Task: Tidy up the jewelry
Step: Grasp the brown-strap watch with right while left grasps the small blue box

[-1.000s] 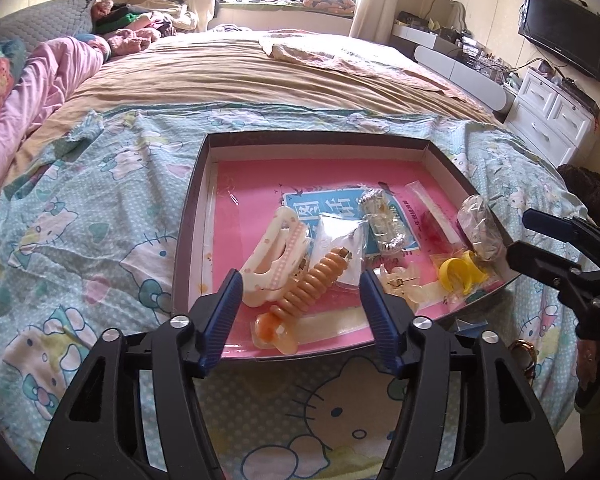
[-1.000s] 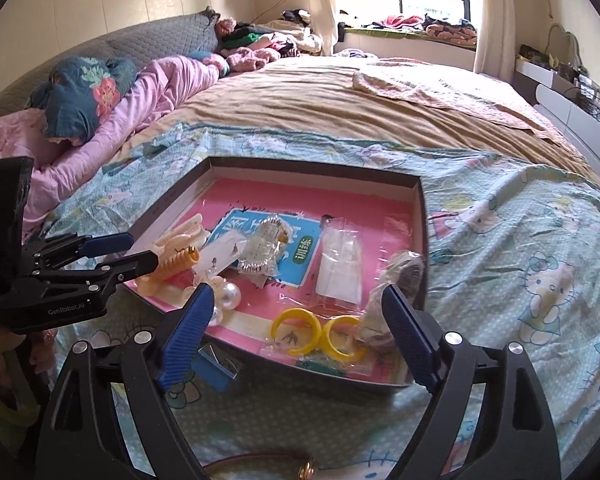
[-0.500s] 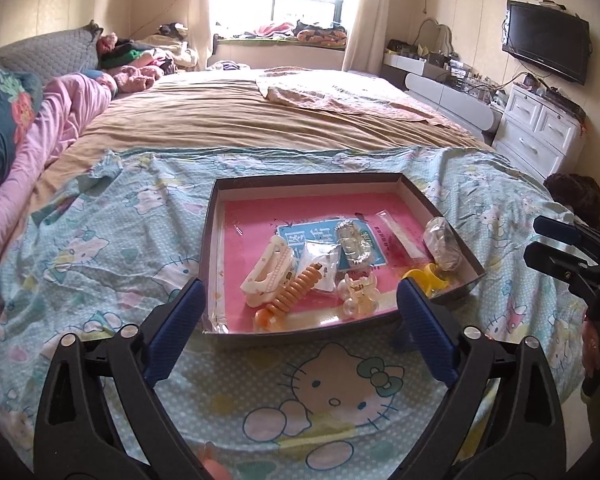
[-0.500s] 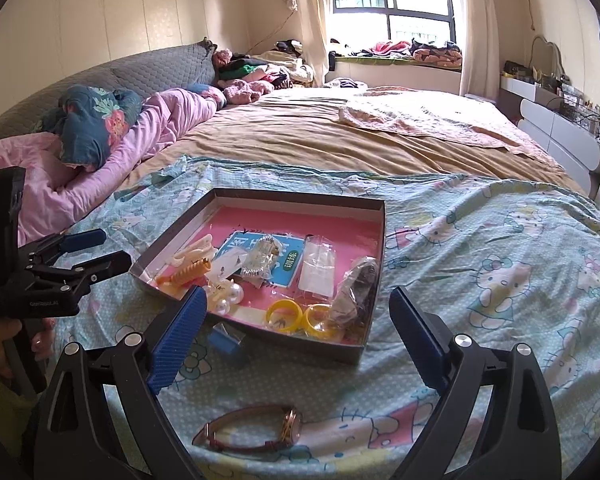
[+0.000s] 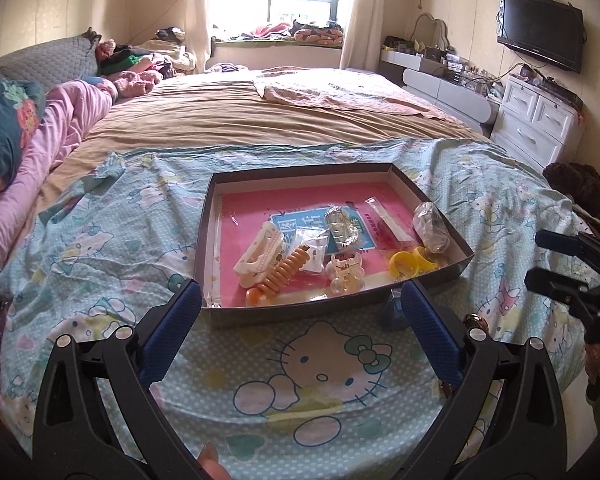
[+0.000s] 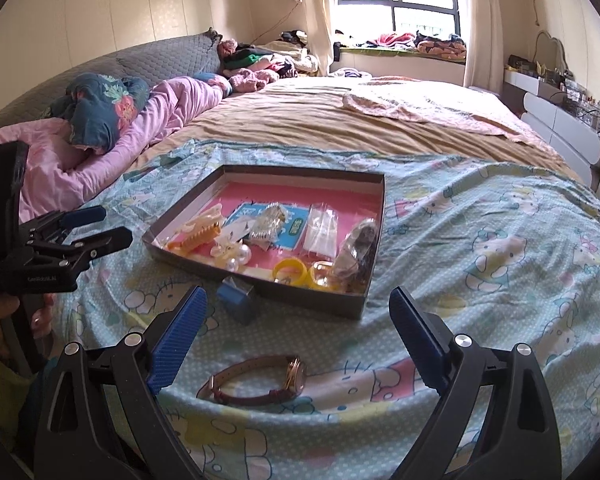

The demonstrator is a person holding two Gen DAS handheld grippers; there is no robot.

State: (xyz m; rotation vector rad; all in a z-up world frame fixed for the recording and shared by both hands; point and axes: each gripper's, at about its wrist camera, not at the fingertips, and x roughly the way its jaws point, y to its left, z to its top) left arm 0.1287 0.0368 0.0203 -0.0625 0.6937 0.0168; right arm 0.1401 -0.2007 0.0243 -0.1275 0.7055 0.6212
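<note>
A dark shallow box [image 5: 216, 312] with a pink floor lies on the Hello Kitty sheet; it also shows in the right wrist view [image 6: 300, 300]. In it lie a cream hair clip [image 5: 258, 256], an orange spiral clip [image 5: 282, 274], a pearl clip [image 5: 346, 274], yellow rings [image 5: 410, 262] and bagged pieces [image 5: 432, 226]. A watch [image 6: 260, 380] with a brown strap and a small blue box [image 6: 236, 300] lie on the sheet outside the box. My left gripper [image 5: 300, 320] is open and empty before the box. My right gripper [image 6: 296, 320] is open and empty above the watch.
The box sits near the foot of a wide bed with a tan blanket [image 5: 260, 112]. Pink bedding and pillows [image 5: 40, 128] lie at the left. White drawers [image 5: 540, 120] and a wall TV [image 5: 540, 36] stand at the right.
Both grippers have drawn back from the box and risen. My left gripper's jaws have opened wider. The watch has come into the right wrist view.
</note>
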